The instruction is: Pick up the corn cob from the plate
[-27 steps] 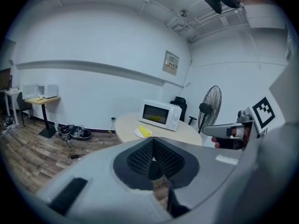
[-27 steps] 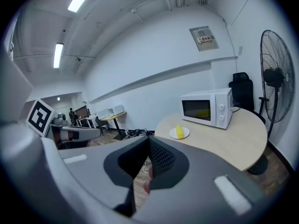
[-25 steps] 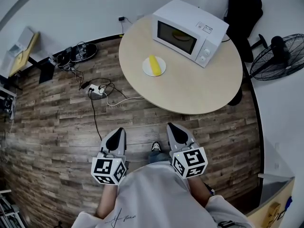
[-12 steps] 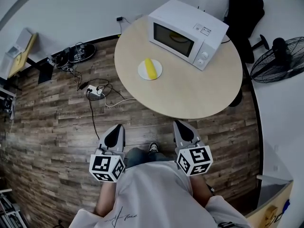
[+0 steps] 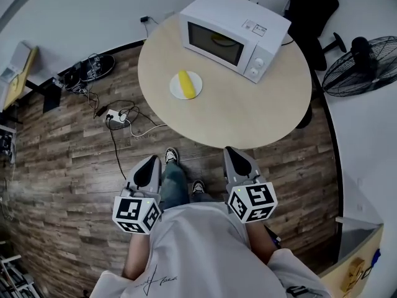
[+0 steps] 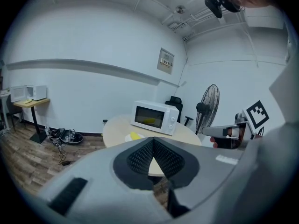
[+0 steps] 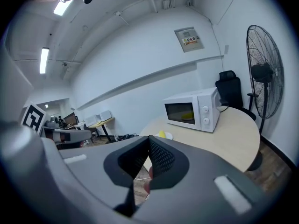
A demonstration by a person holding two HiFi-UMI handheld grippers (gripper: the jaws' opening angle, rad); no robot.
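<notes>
My head view cuts the black chair [image 5: 313,8] at top edge; yellow thing [image 5: 217,39] behind microwave [image 5: 248,17] door too dim to ID.

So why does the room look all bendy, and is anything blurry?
Head view: the wide lens bows the wall and floor around the table; light is even. Left gripper view: black round border, and the left gripper up close looks soft. Right gripper view: the ceiling light glares.

right gripper [image 7: 148,141]: jaws pressed together, nothing between | ahead: round table [image 7: 233,129] bearing white microwave [image 7: 191,111], corn cob [image 7: 161,134] lying on plate [image 7: 168,136] just left of it | far right: standing fan [image 7: 262,73], black chair [image 7: 227,93] behind table | left edge: left gripper [image 7: 70,136], well apart
</notes>
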